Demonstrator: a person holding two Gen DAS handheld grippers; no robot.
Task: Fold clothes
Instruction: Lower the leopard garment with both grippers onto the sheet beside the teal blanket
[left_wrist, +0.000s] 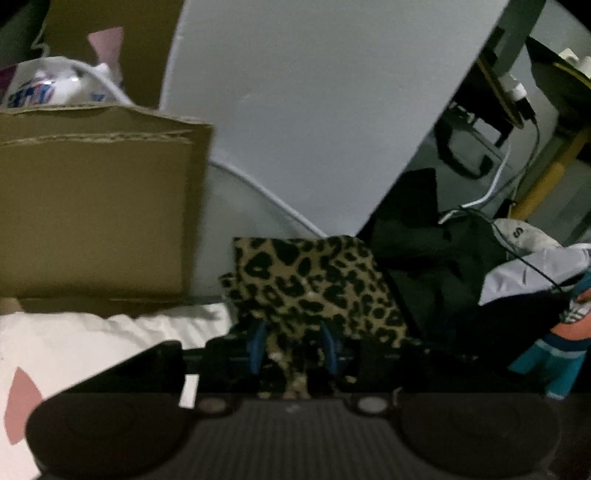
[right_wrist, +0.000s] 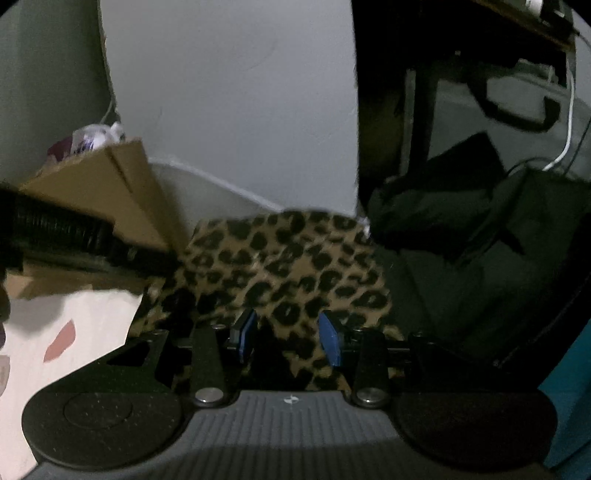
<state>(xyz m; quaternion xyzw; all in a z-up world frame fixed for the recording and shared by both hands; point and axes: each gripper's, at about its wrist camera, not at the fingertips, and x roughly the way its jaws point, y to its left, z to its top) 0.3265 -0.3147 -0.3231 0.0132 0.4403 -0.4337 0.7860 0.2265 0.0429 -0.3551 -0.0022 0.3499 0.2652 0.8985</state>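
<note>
Blue-padded, my left tongs (left_wrist: 293, 345) stand narrow with a bunch of the tan-and-black leopard-print fabric garment (left_wrist: 314, 288) between the pads. My right tongs (right_wrist: 286, 338) stand wider, the same garment (right_wrist: 288, 266) draped between and over their fingers; I cannot tell whether they pinch it. Beyond, left, sits a brown cardboard box (left_wrist: 96, 206); dark clothes (left_wrist: 443, 266) are heaped to the right, before a pale grey wall (left_wrist: 314, 110).

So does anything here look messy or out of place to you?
Yes. The leopard-print cloth is bunched rather than flat, with folds between the fingers of both the left gripper and the right gripper. Beside it lies a crumpled heap of dark clothes, and the cardboard box has a ragged, torn top edge.
</note>
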